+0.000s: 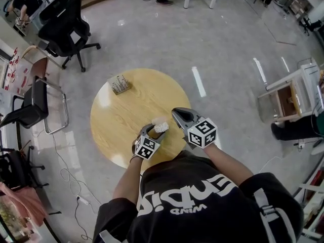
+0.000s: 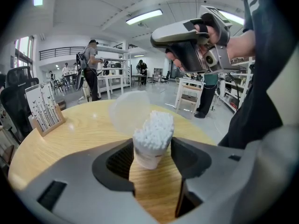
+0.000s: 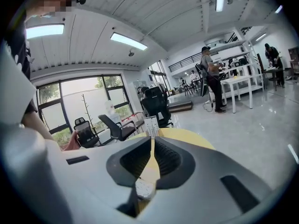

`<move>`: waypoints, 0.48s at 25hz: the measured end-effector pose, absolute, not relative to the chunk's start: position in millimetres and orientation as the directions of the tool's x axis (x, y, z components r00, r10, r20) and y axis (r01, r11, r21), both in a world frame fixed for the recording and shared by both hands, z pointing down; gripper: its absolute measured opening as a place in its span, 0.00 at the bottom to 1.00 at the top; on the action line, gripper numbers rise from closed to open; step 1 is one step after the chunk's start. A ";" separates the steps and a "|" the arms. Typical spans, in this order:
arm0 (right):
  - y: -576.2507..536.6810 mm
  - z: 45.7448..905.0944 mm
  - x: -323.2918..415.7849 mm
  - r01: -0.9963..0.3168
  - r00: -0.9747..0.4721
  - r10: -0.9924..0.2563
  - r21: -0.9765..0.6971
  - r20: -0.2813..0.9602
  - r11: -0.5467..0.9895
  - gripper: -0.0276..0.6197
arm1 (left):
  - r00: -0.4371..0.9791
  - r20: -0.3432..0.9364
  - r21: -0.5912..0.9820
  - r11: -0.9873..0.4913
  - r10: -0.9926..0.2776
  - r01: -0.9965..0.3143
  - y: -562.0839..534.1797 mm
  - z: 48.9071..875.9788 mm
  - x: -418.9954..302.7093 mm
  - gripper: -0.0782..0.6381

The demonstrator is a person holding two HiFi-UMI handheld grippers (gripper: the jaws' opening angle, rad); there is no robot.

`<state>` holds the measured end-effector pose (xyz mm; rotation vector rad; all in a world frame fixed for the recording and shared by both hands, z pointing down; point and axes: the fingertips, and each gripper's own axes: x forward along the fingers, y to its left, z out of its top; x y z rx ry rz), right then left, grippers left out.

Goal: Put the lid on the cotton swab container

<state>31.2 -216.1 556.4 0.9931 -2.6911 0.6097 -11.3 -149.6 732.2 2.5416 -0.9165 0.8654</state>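
My left gripper (image 1: 156, 131) is clamped on the cotton swab container (image 2: 150, 153) at the worktop's (image 1: 126, 110) near edge; its clear lid (image 2: 125, 112) stands open behind; my right gripper (image 3: 152, 155), jaws together, hovers above; an off-centre push could tip the container and spill swabs.

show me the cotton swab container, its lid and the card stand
cotton swab container (image 2: 148, 157): left gripper view, white wall near its base
lid (image 2: 125, 112): left gripper view, middle of its clear face
card stand (image 1: 120, 84): head view, its middle
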 end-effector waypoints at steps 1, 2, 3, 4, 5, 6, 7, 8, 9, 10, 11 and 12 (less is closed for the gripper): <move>-218.3 562.8 25.3 -0.651 -0.756 -0.557 -0.311 0.343 0.692 0.05 | 0.613 0.631 0.076 -0.749 -0.476 -0.659 -149.5 732.3 -11.2 0.47; -220.1 569.2 19.3 -0.645 -0.760 -0.543 -0.313 0.356 0.697 0.05 | 0.612 0.630 0.076 -0.747 -0.477 -0.660 -149.3 732.2 -11.1 0.47; -221.6 575.9 13.5 -0.639 -0.764 -0.528 -0.313 0.372 0.703 0.05 | 0.612 0.630 0.077 -0.746 -0.478 -0.661 -149.0 731.9 -11.0 0.47; -222.9 582.8 8.0 -0.633 -0.765 -0.513 -0.312 0.388 0.709 0.05 | 0.613 0.629 0.080 -0.745 -0.478 -0.662 -148.6 731.6 -11.0 0.47; -224.2 590.0 3.1 -0.628 -0.766 -0.498 -0.311 0.406 0.713 0.05 | 0.614 0.628 0.083 -0.744 -0.478 -0.663 -148.3 731.3 -11.1 0.47; -225.8 597.5 -1.1 -0.624 -0.766 -0.483 -0.312 0.424 0.716 0.05 | 0.616 0.627 0.085 -0.744 -0.477 -0.663 -148.1 731.3 -11.5 0.47; -228.0 605.2 -4.4 -0.623 -0.763 -0.470 -0.314 0.443 0.716 0.05 | 0.616 0.626 0.086 -0.743 -0.477 -0.663 -148.2 731.8 -12.1 0.47; -230.6 612.9 -7.0 -0.626 -0.758 -0.461 -0.314 0.462 0.714 0.05 | 0.617 0.625 0.086 -0.744 -0.478 -0.663 -148.4 732.5 -12.8 0.47; -233.5 620.2 -9.0 -0.630 -0.750 -0.453 -0.312 0.482 0.712 0.05 | 0.618 0.625 0.086 -0.744 -0.478 -0.663 -148.7 733.0 -13.6 0.47; -236.3 626.8 -10.7 -0.634 -0.742 -0.446 -0.308 0.500 0.709 0.05 | 0.618 0.624 0.087 -0.744 -0.478 -0.663 -148.9 733.2 -14.2 0.47; -238.7 632.6 -12.0 -0.637 -0.735 -0.440 -0.304 0.517 0.708 0.05 | 0.618 0.623 0.087 -0.743 -0.479 -0.664 -149.2 733.0 -14.5 0.47; -240.6 637.3 -12.9 -0.639 -0.729 -0.432 -0.300 0.531 0.708 0.05 | 0.618 0.623 0.088 -0.742 -0.480 -0.665 -149.4 732.6 -14.4 0.47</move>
